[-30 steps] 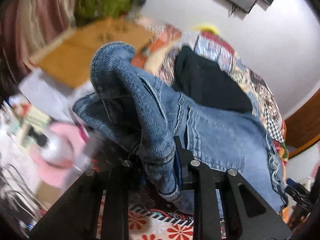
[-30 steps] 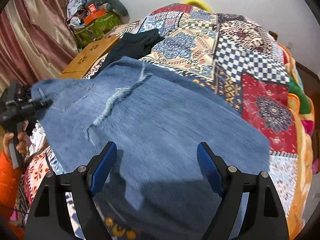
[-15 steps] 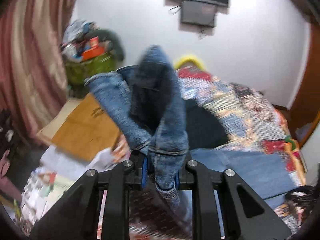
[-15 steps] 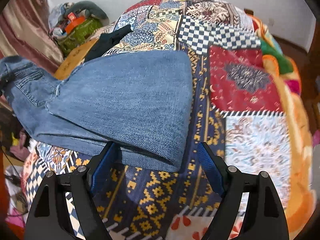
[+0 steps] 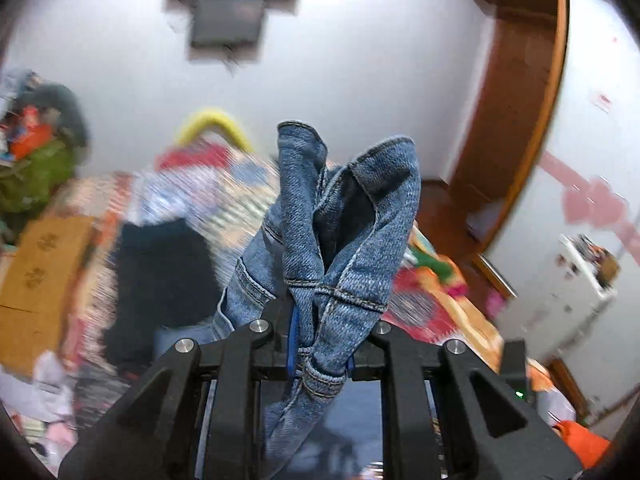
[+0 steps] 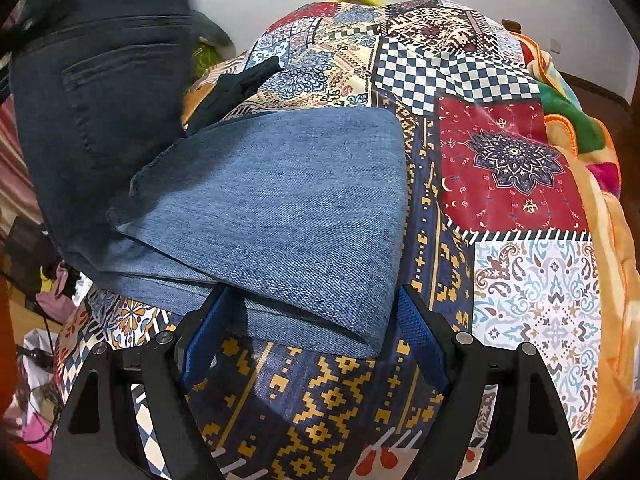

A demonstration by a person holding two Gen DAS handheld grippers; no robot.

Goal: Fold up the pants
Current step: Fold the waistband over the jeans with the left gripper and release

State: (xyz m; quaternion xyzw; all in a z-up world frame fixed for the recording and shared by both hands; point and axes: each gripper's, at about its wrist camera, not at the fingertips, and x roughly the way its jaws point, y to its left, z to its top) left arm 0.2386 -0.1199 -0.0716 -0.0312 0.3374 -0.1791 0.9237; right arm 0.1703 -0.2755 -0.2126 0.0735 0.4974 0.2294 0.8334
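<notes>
The blue denim pants [image 6: 288,204] lie partly folded on a patchwork bedspread [image 6: 516,168]; their legs rest flat in a folded stack. The waist end [image 6: 100,92] is lifted high at the left of the right wrist view, dark in shadow. My left gripper [image 5: 320,354] is shut on the waistband [image 5: 340,240], which bunches up above the jaws. My right gripper [image 6: 310,336] is open and empty, its blue pads on either side of the folded stack's near corner.
A black garment [image 5: 160,276] lies on the bed beyond the pants, also seen in the right wrist view [image 6: 236,88]. A cardboard box [image 5: 36,276] and clutter stand at the left. A wooden door frame [image 5: 516,128] and white wall are behind the bed.
My left gripper has raised the waistband and swung right, over the bed. The right gripper has pulled back toward the folded stack's near corner, still open.
</notes>
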